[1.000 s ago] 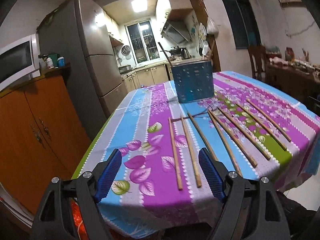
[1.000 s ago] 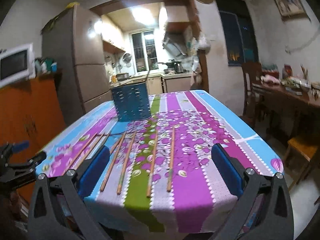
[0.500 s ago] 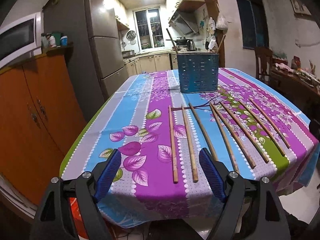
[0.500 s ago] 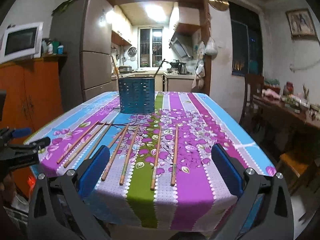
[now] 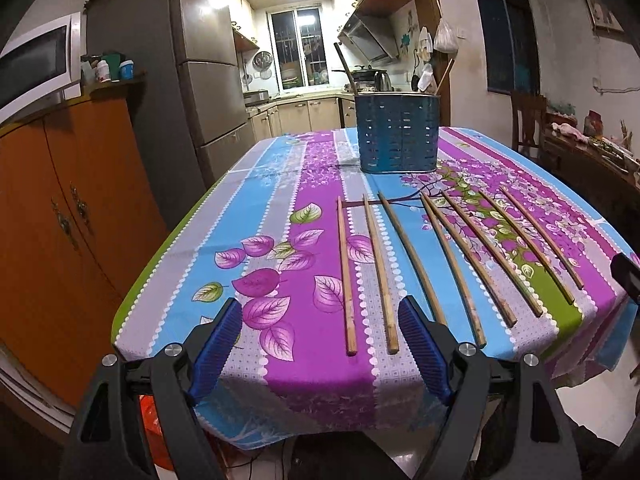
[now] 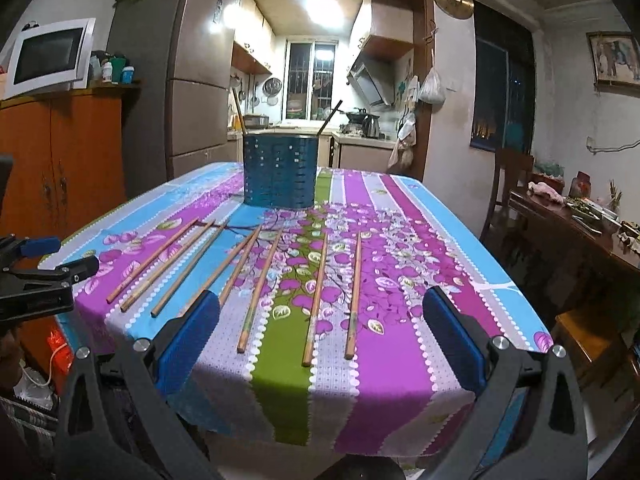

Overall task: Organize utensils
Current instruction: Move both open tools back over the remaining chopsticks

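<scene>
Right now both grippers hang just off the near edge of the worktop [image 5: 188, 248], which is covered by a floral cloth striped in purple, blue, grey and green. Seven long wooden chopsticks [image 5: 346, 276] lie fanned side by side across the near half of the cloth, their far tips pointing toward a blue perforated utensil holder [image 5: 397, 132] that stands upright near the middle, with two sticks leaning out of its top. The left gripper [image 5: 320, 340] has its blue-padded fingers [image 5: 218, 338] spread wide and empty, framing the near ends of the two leftmost chopsticks without touching them. The right gripper [image 6: 320, 336] is likewise spread wide and empty, its fingers [image 6: 454, 340] flanking the near ends of the three rightmost chopsticks [image 6: 316, 300].
</scene>
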`<state>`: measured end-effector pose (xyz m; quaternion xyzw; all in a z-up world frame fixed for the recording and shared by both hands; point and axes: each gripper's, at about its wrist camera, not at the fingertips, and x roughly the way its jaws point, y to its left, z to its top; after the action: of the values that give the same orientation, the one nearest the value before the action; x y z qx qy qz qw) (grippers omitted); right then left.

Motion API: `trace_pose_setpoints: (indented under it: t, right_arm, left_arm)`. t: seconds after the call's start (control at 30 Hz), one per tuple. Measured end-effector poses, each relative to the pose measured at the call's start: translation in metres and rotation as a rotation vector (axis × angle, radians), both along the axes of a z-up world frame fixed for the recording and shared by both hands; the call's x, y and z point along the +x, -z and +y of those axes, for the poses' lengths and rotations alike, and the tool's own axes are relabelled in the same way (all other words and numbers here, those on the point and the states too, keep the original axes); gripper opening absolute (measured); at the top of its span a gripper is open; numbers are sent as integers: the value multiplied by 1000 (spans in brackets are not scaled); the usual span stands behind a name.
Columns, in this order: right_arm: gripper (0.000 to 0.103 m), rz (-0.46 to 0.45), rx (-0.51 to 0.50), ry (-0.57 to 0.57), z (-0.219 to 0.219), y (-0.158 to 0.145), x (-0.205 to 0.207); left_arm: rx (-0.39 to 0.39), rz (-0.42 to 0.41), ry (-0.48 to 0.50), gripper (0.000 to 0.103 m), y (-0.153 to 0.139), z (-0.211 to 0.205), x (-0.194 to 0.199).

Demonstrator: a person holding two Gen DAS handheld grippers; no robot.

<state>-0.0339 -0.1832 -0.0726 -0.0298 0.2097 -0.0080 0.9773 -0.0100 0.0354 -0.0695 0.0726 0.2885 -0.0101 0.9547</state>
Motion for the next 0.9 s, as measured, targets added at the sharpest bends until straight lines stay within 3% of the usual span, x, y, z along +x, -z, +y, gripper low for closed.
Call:
trace_pose_setpoints:
  t: [0.73, 0.9]
  right_arm:
    - [98, 17, -10, -30, 5, 8, 6]
    - [81, 21, -45, -66, 11, 15, 5]
  left_arm:
    - [-6, 49, 1, 83, 12, 0, 8]
    - [-73, -7, 50, 83, 9, 9, -7]
